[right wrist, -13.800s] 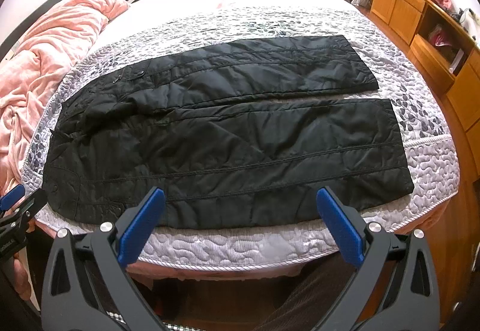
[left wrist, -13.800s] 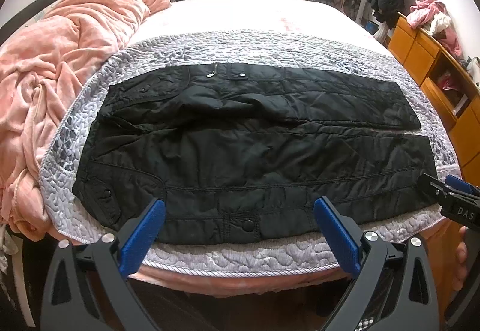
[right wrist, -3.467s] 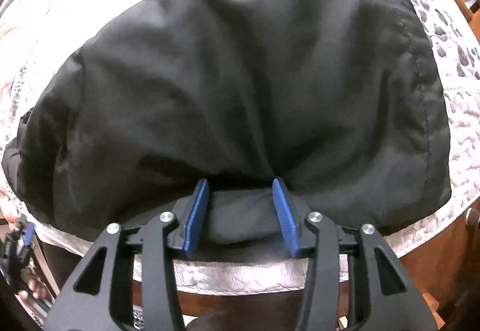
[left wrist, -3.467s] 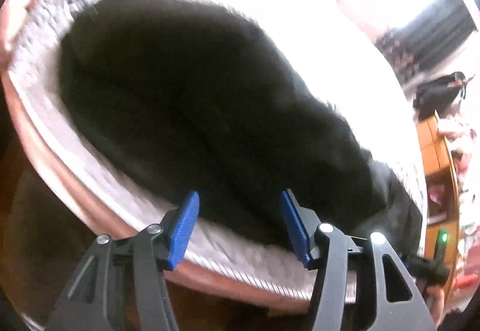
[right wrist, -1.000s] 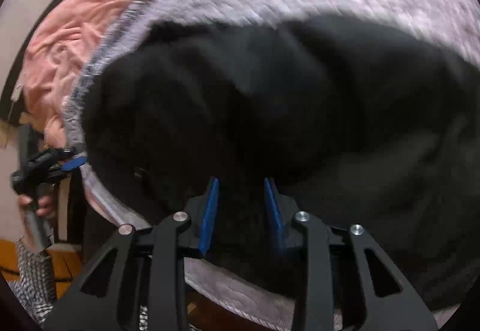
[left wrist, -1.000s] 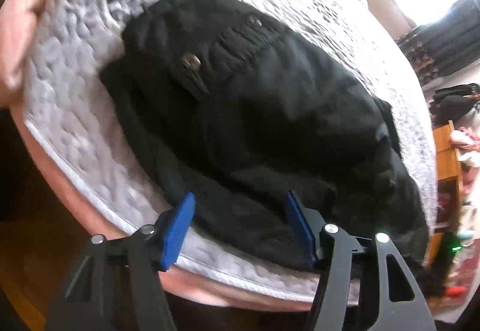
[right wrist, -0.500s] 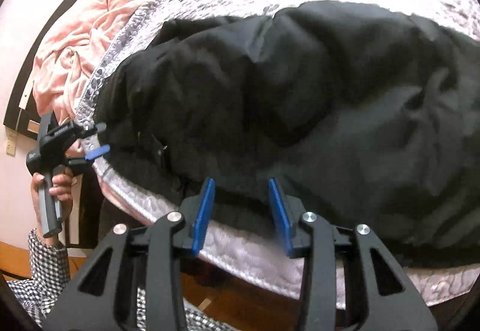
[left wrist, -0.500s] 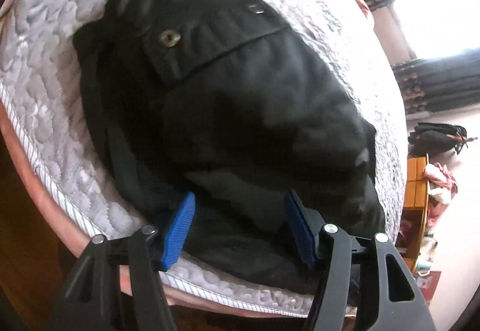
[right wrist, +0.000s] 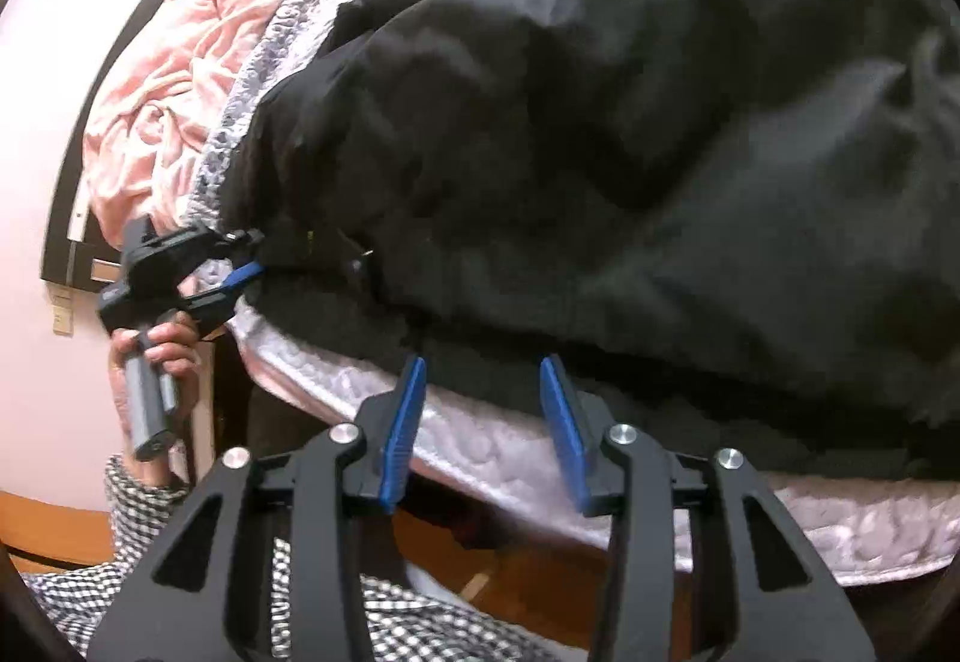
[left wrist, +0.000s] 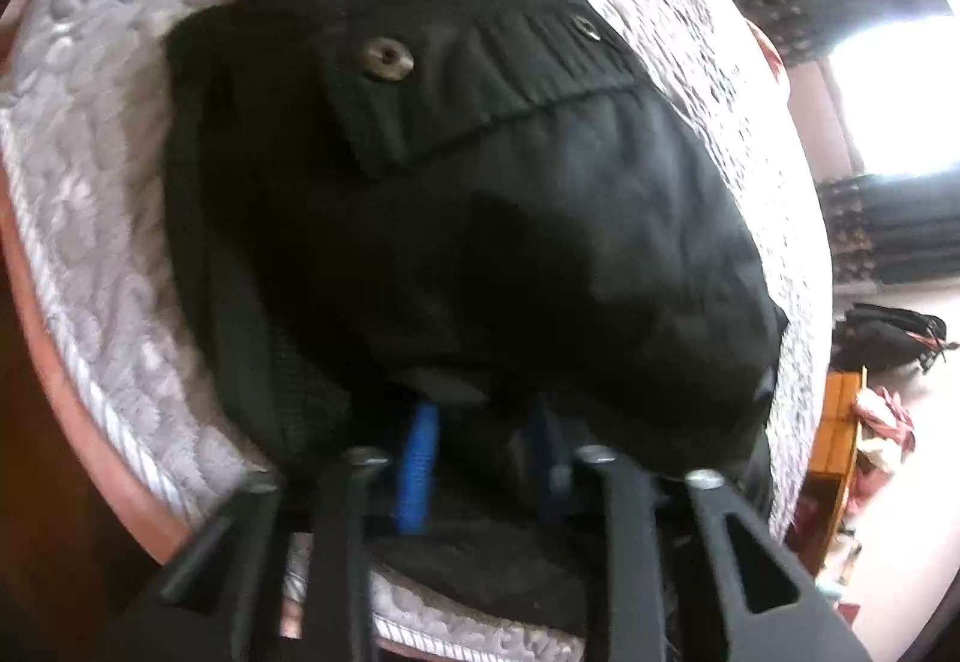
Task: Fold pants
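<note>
Black padded pants (left wrist: 492, 218) lie bunched in a thick folded heap on a grey quilted bedspread (left wrist: 78, 194), close to the near edge of the bed. In the left wrist view, a pocket flap with a pale round button (left wrist: 389, 57) faces up on top of the heap. The left gripper (left wrist: 480, 458) is pushed into the near edge of the pants, its blue pads drawn close together with dark cloth between them, pinching a fold. From the right wrist view the same left gripper (right wrist: 243, 257) shows at the bed's left edge, held by a hand (right wrist: 159, 344) in a checked sleeve. The right gripper (right wrist: 483, 404) hovers at the near edge of the bed, its blue pads spread apart, tips just at the hem of the pants, holding nothing. A rumpled pink blanket (right wrist: 198, 50) lies at the far left of the bed.
</note>
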Motion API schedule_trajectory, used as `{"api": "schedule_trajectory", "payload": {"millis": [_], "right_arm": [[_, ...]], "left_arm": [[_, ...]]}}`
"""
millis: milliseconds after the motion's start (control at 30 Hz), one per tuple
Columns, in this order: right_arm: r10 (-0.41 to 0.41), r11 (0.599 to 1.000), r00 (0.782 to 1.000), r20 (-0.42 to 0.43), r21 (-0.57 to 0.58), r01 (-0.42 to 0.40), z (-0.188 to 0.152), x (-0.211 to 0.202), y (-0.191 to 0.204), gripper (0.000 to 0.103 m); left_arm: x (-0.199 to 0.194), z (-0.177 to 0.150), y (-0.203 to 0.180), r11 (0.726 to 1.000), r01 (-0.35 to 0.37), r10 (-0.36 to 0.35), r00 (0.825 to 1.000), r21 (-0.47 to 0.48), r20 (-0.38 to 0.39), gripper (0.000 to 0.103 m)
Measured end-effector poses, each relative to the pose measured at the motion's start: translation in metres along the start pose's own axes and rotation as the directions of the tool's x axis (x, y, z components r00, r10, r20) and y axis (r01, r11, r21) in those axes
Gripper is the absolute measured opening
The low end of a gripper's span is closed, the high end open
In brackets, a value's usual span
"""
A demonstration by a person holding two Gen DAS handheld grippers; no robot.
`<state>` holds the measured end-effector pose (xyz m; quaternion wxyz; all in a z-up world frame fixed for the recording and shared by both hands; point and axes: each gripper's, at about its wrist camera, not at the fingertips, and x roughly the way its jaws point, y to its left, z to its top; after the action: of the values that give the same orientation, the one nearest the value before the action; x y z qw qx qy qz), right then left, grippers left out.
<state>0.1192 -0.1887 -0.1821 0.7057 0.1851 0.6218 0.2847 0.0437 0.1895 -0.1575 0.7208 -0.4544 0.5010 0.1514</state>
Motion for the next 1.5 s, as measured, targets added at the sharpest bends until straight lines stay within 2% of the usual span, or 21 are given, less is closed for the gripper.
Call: {"api": "schedule_trajectory", "payload": {"millis": [100,200,333,467,500,533,567,600,700,800,833,900,1000,1033,1100,1167,1233,1300,1333,1400,1500], "right_arm": [[0.034,0.999,0.999,-0.015,0.028,-0.034,-0.001,0.007,0.002,0.044],[0.060,0.996,0.998,-0.013,0.074,-0.059,0.002,0.013,-0.001,0.050],[0.135,0.969,0.991,0.017,0.208,-0.136,0.006,0.021,-0.016,0.052],[0.173,0.932,0.982,0.071,0.311,-0.186,0.010,0.022,-0.028,0.052],[0.178,0.922,0.980,0.084,0.334,-0.196,0.010,0.023,-0.031,0.042],[0.166,0.923,0.982,0.088,0.335,-0.187,0.010,0.023,-0.031,0.022],[0.137,0.932,0.987,0.086,0.325,-0.158,0.011,0.022,-0.030,0.010],[0.124,0.937,0.988,0.089,0.318,-0.146,0.010,0.021,-0.030,0.006],[0.154,0.939,0.981,0.120,0.292,-0.184,0.008,0.000,-0.020,0.004],[0.120,0.955,0.988,0.095,0.263,-0.141,0.006,-0.010,-0.010,0.005],[0.093,0.961,0.993,0.072,0.252,-0.109,0.006,-0.007,-0.008,0.007],[-0.019,0.980,1.000,-0.005,0.196,0.020,0.006,0.016,-0.005,0.010],[-0.046,0.986,0.999,0.000,0.162,0.045,0.007,0.030,-0.008,0.011],[-0.038,0.989,0.999,-0.005,0.141,0.038,0.009,0.028,-0.007,0.013],[-0.018,0.992,1.000,-0.008,0.128,0.019,0.010,0.017,-0.008,0.019],[-0.020,0.991,1.000,-0.017,0.133,0.022,0.006,0.008,-0.013,0.034],[-0.037,0.991,0.999,0.011,0.127,0.035,-0.004,-0.014,-0.020,0.037],[-0.062,0.989,0.997,0.039,0.135,0.056,-0.015,-0.037,-0.033,0.037],[-0.090,0.984,0.994,0.066,0.161,0.079,-0.018,-0.053,-0.042,0.037],[-0.137,0.971,0.983,0.124,0.215,0.109,-0.027,-0.085,-0.068,0.039],[-0.199,0.922,0.952,0.234,0.374,0.101,-0.046,-0.146,-0.126,0.040]], "left_arm": [[-0.004,-0.003,0.000,1.000,0.003,-0.003,1.000,0.003,0.025,0.005],[-0.021,-0.011,0.001,0.999,-0.011,0.008,0.998,0.042,0.069,0.003],[-0.046,-0.024,0.004,0.996,0.006,-0.017,0.993,0.094,0.117,0.003],[-0.054,-0.030,0.007,0.994,0.027,-0.038,0.994,0.107,0.103,0.003],[-0.053,-0.031,0.005,0.992,0.017,-0.030,0.994,0.125,0.103,0.003],[-0.050,-0.030,0.004,0.991,0.007,-0.021,0.994,0.134,0.106,0.003],[-0.047,-0.029,0.006,0.990,-0.002,-0.013,0.994,0.142,0.105,0.003],[-0.045,-0.029,0.005,0.989,-0.011,-0.003,0.995,0.147,0.099,0.003],[-0.048,-0.030,-0.001,0.986,-0.014,-0.003,0.995,0.164,0.101,0.004],[-0.045,-0.031,0.000,0.981,-0.039,0.022,0.995,0.191,0.094,0.005],[-0.038,-0.029,0.002,0.979,-0.059,0.043,0.996,0.197,0.083,0.006],[-0.022,-0.026,0.005,0.970,-0.106,0.091,0.993,0.218,0.078,0.011],[-0.010,-0.029,-0.001,0.950,-0.163,0.138,0.984,0.268,0.109,0.017],[-0.013,-0.033,-0.009,0.929,-0.213,0.175,0.974,0.303,0.146,0.022],[-0.019,-0.041,-0.023,0.893,-0.283,0.222,0.953,0.349,0.204,0.022],[-0.032,-0.053,-0.037,0.865,-0.308,0.220,0.942,0.396,0.252,0.023],[-0.045,-0.069,-0.055,0.840,-0.314,0.197,0.936,0.443,0.290,0.024],[-0.053,-0.085,-0.077,0.823,-0.278,0.137,0.944,0.495,0.301,0.028],[-0.052,-0.092,-0.088,0.815,-0.247,0.103,0.952,0.524,0.289,0.034],[-0.047,-0.103,-0.104,0.806,-0.183,0.047,0.968,0.563,0.247,0.036],[-0.009,-0.125,-0.147,0.756,-0.122,0.022,0.987,0.643,0.162,0.036]]}}
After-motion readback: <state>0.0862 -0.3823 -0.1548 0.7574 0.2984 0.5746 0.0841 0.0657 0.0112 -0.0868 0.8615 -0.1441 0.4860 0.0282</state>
